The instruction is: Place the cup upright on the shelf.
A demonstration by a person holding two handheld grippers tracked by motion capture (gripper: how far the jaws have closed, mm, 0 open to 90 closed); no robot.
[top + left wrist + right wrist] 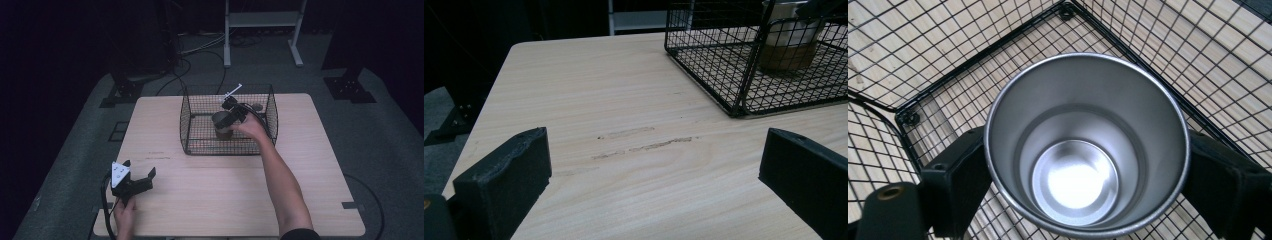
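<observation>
A metal cup (1087, 145) stands inside a black wire basket (192, 125) on the far half of the wooden bench (200, 200). The right gripper (231, 114) is down in the basket, and its two black jaws sit on either side of the cup, pressed against its wall. So this gripper is clamped on the cup. In the right gripper view you look straight down into the cup: it is shiny, silver and has nothing in it. The cup has a brown band at its bottom, seen in the left gripper view (788, 37). No words or labels can be read on the cup, the basket or the grippers.

The right arm (280, 180) reaches far forward from the bottom of the high view, almost straight, with the hand (251, 127) at the basket's near right side.

The left gripper (136, 175) is well apart from the basket, near the front left corner of the bench. Its jaws are wide apart and hold nothing. A grey three-cornered plate (120, 171) sits on top of it. The left hand (125, 210) holds it low over the bench, and it points toward the basket. Some faint scuff marks (644, 142) show on the wood in front of it.
</observation>
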